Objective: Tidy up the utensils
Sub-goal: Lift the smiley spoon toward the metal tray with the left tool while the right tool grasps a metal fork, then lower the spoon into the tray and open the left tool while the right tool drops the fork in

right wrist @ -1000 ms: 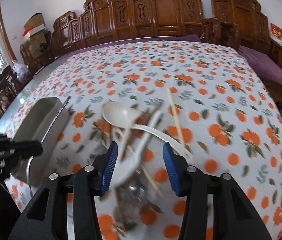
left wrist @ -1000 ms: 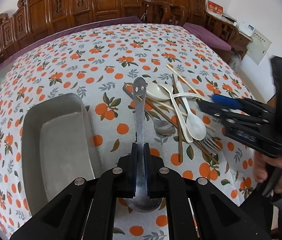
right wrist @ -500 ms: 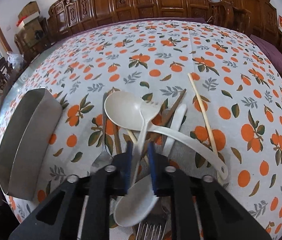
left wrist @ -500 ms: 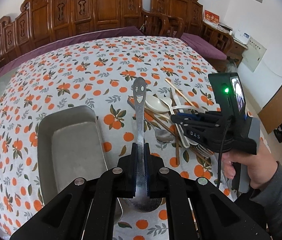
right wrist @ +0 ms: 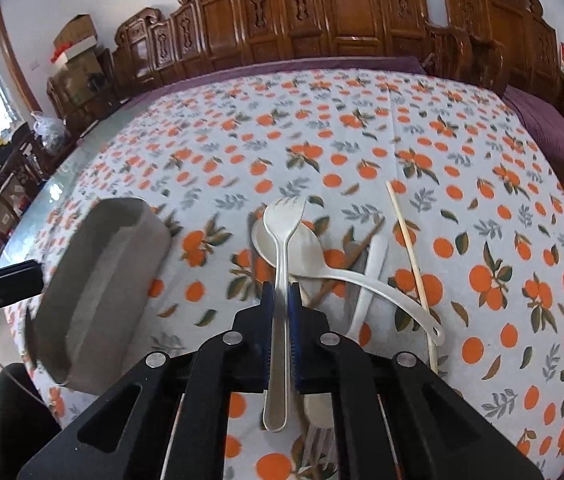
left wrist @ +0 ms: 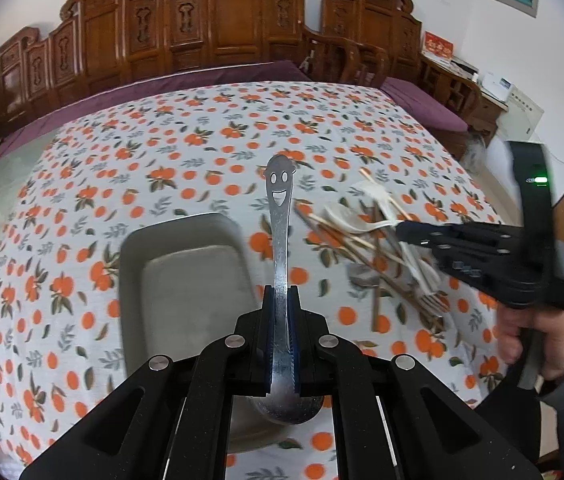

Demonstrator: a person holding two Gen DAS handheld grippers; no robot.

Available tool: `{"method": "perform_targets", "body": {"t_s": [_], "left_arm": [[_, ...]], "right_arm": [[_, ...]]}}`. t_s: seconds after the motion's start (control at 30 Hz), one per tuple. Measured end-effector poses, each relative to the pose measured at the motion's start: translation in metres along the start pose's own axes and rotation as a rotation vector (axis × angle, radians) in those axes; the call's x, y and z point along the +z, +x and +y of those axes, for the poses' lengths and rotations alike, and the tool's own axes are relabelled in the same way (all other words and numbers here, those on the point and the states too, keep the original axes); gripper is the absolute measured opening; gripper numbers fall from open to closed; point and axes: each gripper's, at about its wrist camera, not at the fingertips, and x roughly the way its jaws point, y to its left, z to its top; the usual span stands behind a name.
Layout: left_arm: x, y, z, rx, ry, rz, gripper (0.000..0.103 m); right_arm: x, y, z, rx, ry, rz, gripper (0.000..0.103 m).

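left gripper: clamped on steel smiley spoon, held above grey tray
right gripper: clamped on white spork, above utensil pile

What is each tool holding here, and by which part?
The left tool is clamped on the neck of the metal smiley-handled spoon, just above its bowl. The right tool grips the white spork mid-handle.

One tray, two held utensils, one pile.
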Motion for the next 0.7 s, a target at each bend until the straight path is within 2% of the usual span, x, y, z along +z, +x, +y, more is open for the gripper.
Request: {"method": "perform_targets", "body": {"t_s": [0.17, 0.4, 0.7], "left_arm": [[-0.002, 0.004, 0.023, 0.035, -0.019, 0.016, 0.005], [-0.015, 0.031, 0.053, 0.092, -0.035, 0.093, 0.005], [-0.029, 0.058, 0.062, 0.121, -0.024, 0.197, 0.005]], "right_arm": [[0.005, -0.018, 0.018, 0.032, -0.022, -0.035, 0.009], [0.003, -0.026, 0.048, 0.078, -0.059, -0.044, 0.009], [-0.002, -0.029, 0.074, 0.113, -0.096, -0.042, 0.009]]}}
